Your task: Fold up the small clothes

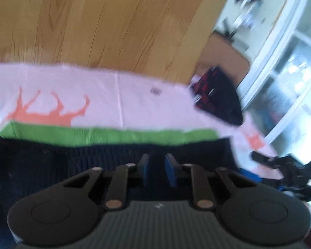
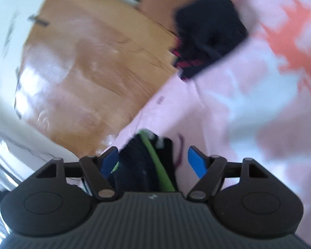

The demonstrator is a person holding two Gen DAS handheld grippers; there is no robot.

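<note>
The left gripper, fingers narrowly parted, hovers over the dark garment lying flat for folding, while the right gripper, fingers spread, straddles its bunched edge.

Pink cloth over wooden floor, white cabinet beside.

A home is suggested. A wooden table is covered by a pink cloth printed with orange deer, clothes are laid on it, and a white glass-fronted cabinet holding blurred household items is seen beside it.
</note>
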